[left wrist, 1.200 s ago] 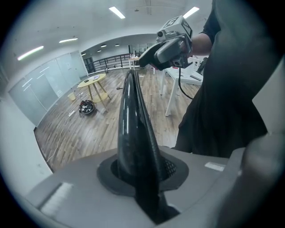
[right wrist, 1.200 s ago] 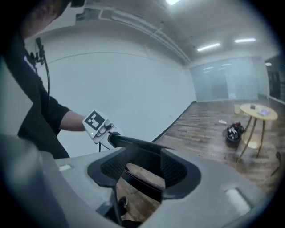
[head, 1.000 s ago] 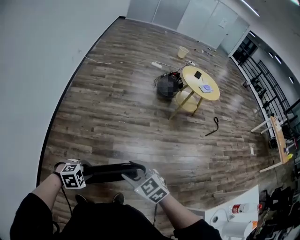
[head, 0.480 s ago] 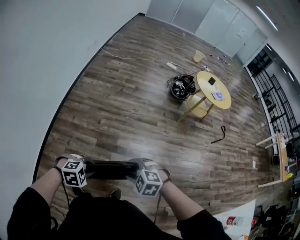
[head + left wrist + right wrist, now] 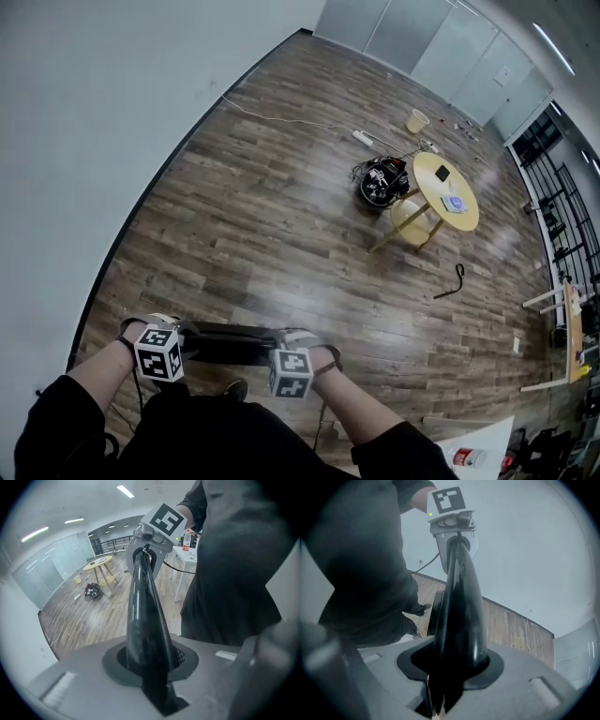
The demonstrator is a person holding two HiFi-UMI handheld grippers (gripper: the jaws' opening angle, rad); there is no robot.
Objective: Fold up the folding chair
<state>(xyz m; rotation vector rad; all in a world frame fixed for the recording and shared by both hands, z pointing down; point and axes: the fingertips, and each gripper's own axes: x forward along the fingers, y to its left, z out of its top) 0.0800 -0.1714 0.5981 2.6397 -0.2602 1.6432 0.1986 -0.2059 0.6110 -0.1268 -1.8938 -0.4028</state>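
**A:** Head view. The folding chair stands by the floor's left edge, close to the wall. The left gripper and right gripper sit at opposite ends of its top edge.

**B:** Left gripper view?

**A:** Jaws nearly together, pinched on that black edge.

**B:** Right gripper view?

**A:** Jaws have just been closing. The edge is seated between them, gripped. My read: keep both grips level and push evenly, so the frame collapses without twisting.

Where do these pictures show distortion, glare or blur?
Head view: fisheye curves the wall; light glares on the wood floor. Left gripper view: dark corners, near chair bar soft. Right gripper view: dark corners, reflections on that bar.
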